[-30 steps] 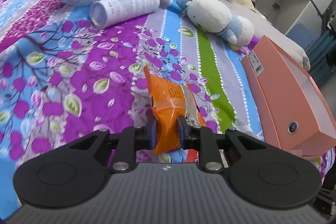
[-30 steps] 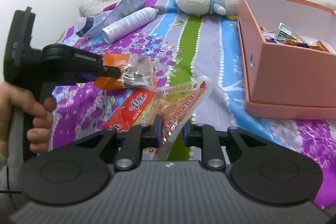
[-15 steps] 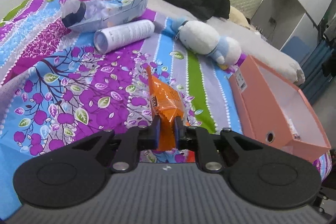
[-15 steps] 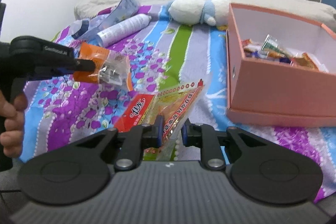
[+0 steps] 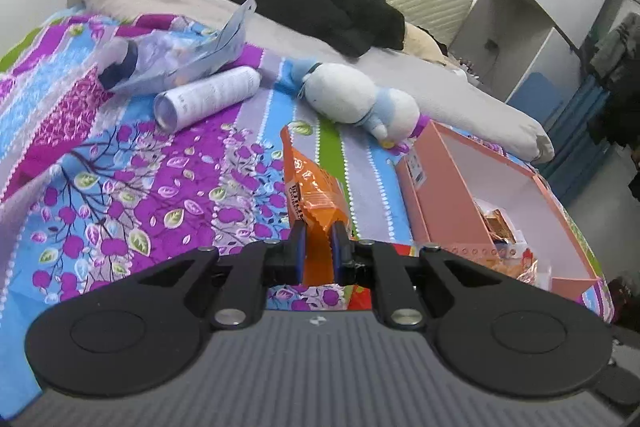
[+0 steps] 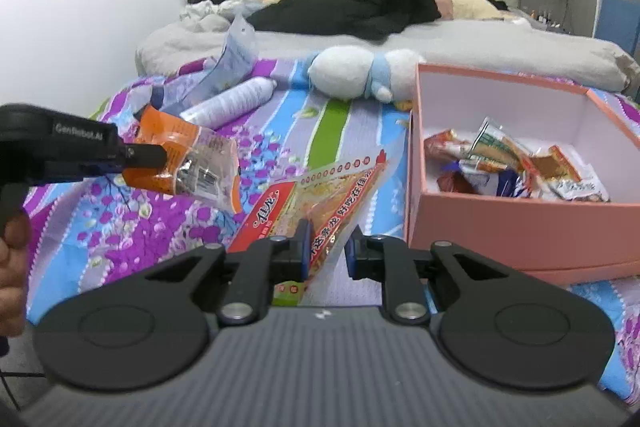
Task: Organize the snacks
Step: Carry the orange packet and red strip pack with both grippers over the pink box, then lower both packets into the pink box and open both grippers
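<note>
Snacks, sorting part done: several packets already lie in the pink box point(image 6: 520, 223) on the bed point(image 5: 120, 187). Left claw point(image 5: 318, 239) is clamped on an orange packet point(image 5: 312, 187) held clear above the quilt; right claw point(image 6: 328, 243) pinches a red-and-yellow packet point(image 6: 320, 195) just beside the box's near wall. Remaining, by my judgement: both packets to go into the box; no other loose snack shows.

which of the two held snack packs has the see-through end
The orange packet in the left gripper: its far end is clear plastic. The red and yellow pack in the right gripper has printed lettering.
</note>
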`<state>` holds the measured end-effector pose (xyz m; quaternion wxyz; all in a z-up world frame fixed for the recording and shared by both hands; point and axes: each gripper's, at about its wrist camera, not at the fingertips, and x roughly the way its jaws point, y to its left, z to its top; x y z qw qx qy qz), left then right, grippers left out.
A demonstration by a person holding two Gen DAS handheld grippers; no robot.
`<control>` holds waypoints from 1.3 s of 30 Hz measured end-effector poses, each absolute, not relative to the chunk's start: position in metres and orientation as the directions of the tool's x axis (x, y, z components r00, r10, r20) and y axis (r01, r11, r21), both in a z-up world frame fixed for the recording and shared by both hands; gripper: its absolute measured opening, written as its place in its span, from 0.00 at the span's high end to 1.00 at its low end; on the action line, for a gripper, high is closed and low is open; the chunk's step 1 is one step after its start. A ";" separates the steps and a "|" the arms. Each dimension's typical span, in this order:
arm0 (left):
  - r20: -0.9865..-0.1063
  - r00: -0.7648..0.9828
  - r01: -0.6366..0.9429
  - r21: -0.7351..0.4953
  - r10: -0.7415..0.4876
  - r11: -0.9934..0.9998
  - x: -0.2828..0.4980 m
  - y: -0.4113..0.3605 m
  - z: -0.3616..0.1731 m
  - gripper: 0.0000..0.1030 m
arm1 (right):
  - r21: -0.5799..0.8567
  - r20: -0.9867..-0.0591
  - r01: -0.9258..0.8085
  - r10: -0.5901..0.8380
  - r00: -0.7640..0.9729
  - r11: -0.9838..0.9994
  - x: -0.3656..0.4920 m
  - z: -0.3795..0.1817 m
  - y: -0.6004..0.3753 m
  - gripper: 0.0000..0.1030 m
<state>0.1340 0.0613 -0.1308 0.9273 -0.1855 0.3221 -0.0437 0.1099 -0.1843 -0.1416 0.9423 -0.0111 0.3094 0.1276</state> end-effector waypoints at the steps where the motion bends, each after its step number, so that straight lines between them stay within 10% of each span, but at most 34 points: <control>1: -0.581 0.788 -0.035 -0.374 -0.205 0.927 0.134 0.060 -0.129 0.85 | 0.058 -0.582 -0.244 0.232 0.780 0.968 0.109 -0.139 -0.186 0.81; 22: -0.497 0.768 0.222 -0.383 -0.403 0.897 0.169 -0.047 -0.080 0.87 | 0.089 -0.431 -0.010 0.048 0.901 0.996 0.101 -0.087 -0.274 0.81; 39: -0.528 0.702 0.321 -0.363 -0.477 0.875 0.286 -0.144 -0.087 0.93 | 0.150 -0.511 0.117 -0.024 0.859 0.982 0.185 -0.118 -0.346 0.81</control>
